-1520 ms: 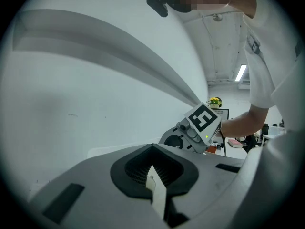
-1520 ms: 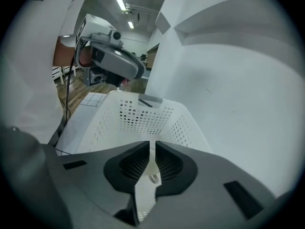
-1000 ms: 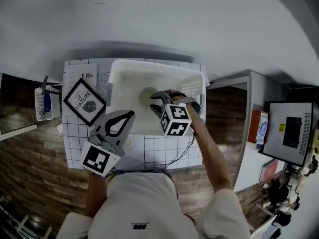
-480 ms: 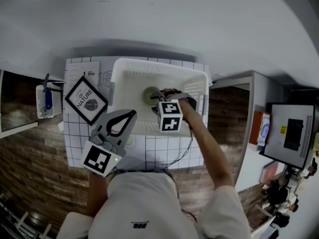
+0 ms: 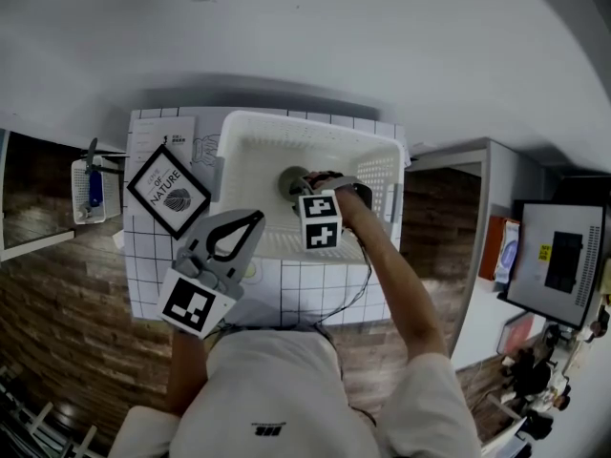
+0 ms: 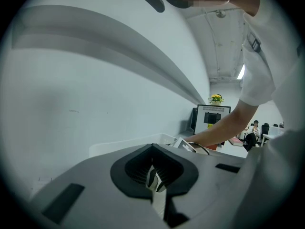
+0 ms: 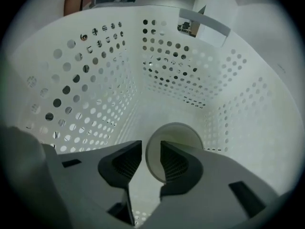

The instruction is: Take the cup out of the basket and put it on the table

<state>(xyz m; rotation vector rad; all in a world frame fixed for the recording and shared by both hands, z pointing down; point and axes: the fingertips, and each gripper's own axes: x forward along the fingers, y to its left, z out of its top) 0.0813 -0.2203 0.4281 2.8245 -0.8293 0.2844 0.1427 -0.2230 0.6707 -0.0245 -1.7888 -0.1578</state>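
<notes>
A pale, round cup (image 5: pixel 289 181) stands upright on the floor of a white perforated basket (image 5: pixel 286 122). My right gripper (image 5: pixel 304 185) points steeply down into the basket over the cup. In the right gripper view its jaws (image 7: pixel 150 149) stand astride the near rim of the cup (image 7: pixel 183 132), one finger outside and the other inside the mouth. They have just been closing a little, but a gap still shows, so the gripper is open. My left gripper (image 5: pixel 250 219) hovers shut and empty in front of the basket's left corner. Its pads meet in the left gripper view (image 6: pixel 153 173).
The basket's walls (image 7: pixel 95 80) close round the right gripper on all sides. A framed black sign (image 5: pixel 168 189) and a printed sheet (image 5: pixel 158 134) lie left of the basket on the gridded table (image 5: pixel 305 284). A small wire rack (image 5: pixel 88 191) hangs beyond the table's left edge.
My right gripper has sunk deeper into the basket, down onto the cup's rim, and rolled a little. The left gripper has stayed where it was.
</notes>
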